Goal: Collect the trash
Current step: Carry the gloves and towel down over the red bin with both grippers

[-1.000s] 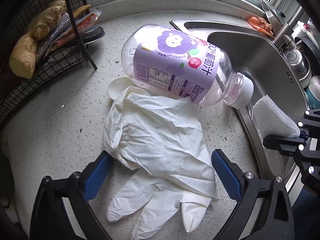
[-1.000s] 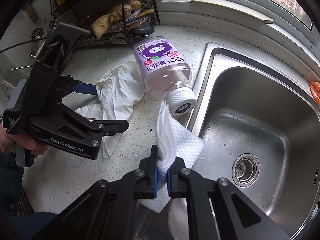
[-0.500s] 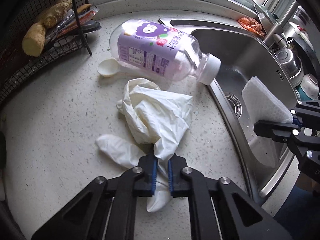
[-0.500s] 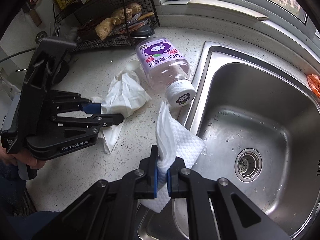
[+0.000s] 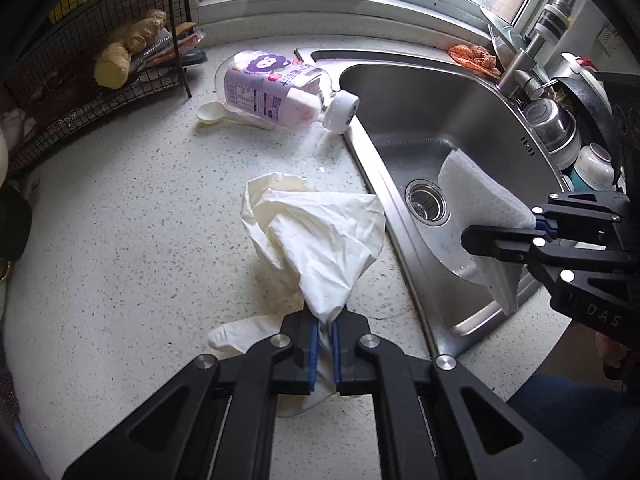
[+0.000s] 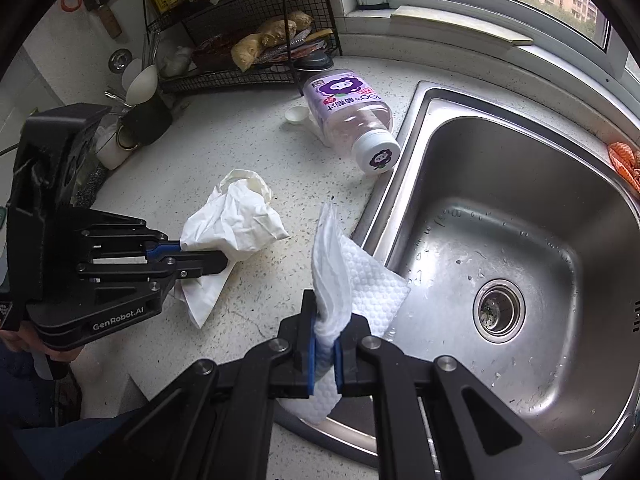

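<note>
My left gripper (image 5: 325, 334) is shut on a crumpled white disposable glove (image 5: 320, 236), lifted off the speckled counter with its fingers dangling below the jaws. The right wrist view shows that glove (image 6: 236, 224) hanging from the left gripper (image 6: 224, 258). My right gripper (image 6: 325, 346) is shut on a folded white paper towel (image 6: 360, 284), held over the sink's near edge; from the left wrist view the paper towel (image 5: 480, 204) shows in the right gripper (image 5: 536, 224). A plastic bottle (image 5: 280, 92) with a purple label lies on its side by the sink corner, bottle (image 6: 348, 116), apart from both grippers.
A steel sink (image 6: 520, 240) fills the right side. A small white spoon (image 5: 212, 114) lies beside the bottle. A wire rack (image 6: 248, 40) with ginger and packets stands at the back left. Dishes and a tap (image 5: 532, 52) crowd the sink's far side. An orange cloth (image 5: 472, 56) lies behind it.
My left gripper closed on the glove, then pulled back and up, lifting it off the counter and away from the bottle. The right gripper drew back a little, still holding the paper towel.
</note>
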`<state>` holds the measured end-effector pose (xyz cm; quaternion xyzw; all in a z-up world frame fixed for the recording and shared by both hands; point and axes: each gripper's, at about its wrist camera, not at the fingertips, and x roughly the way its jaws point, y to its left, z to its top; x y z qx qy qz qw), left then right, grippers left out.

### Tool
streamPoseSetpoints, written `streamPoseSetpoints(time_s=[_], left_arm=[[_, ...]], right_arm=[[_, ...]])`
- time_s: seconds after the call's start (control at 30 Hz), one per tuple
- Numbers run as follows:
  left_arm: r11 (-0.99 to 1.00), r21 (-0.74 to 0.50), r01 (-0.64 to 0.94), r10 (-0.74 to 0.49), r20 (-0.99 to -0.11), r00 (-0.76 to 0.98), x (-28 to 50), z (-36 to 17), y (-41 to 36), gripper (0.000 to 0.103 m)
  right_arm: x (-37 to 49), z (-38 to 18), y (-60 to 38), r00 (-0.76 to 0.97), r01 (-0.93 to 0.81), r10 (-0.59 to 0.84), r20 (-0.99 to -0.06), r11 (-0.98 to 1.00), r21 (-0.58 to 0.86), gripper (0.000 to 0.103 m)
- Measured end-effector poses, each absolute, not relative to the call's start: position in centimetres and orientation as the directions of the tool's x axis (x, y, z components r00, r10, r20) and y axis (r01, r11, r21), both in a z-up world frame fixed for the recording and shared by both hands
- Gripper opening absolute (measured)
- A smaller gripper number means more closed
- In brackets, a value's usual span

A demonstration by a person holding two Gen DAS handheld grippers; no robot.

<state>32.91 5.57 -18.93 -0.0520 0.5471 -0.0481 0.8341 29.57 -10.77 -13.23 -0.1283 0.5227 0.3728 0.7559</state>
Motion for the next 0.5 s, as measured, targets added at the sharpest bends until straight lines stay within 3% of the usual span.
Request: streamPoseSetpoints(time_s=[0.5], left_arm=[[0.99, -0.141, 0.029, -0.139, -0.877, 0.461, 25.4, -16.5, -5.0, 0.004]], right_arm=[[23.6, -11.0, -19.5, 0.176, -0.725, 0.452, -0.875, 0.66, 0.195, 0.006]])
